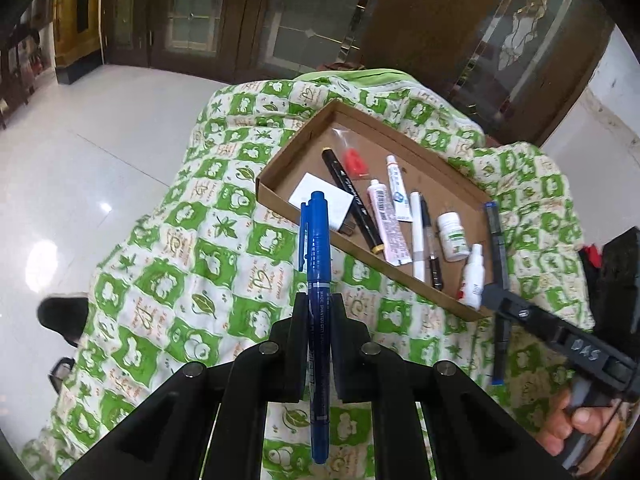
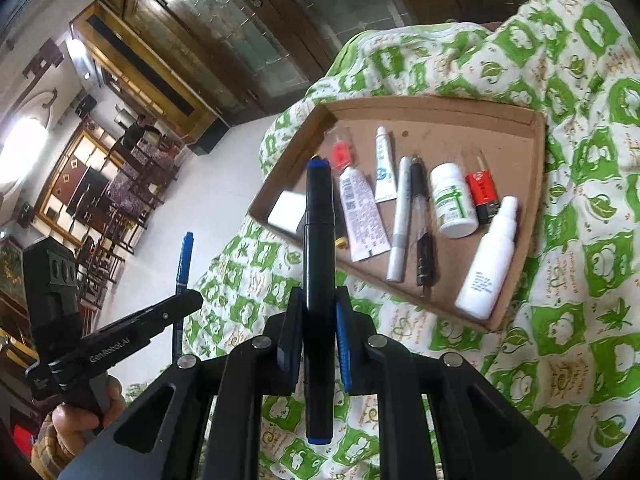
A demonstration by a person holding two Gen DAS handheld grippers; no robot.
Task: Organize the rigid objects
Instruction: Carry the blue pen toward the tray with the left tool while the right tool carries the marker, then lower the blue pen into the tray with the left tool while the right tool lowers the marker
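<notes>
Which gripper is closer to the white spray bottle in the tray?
Right. The right gripper, shut on a black marker, sits just beside the white spray bottle. The left gripper, holding a blue marker, is farther off.
</notes>
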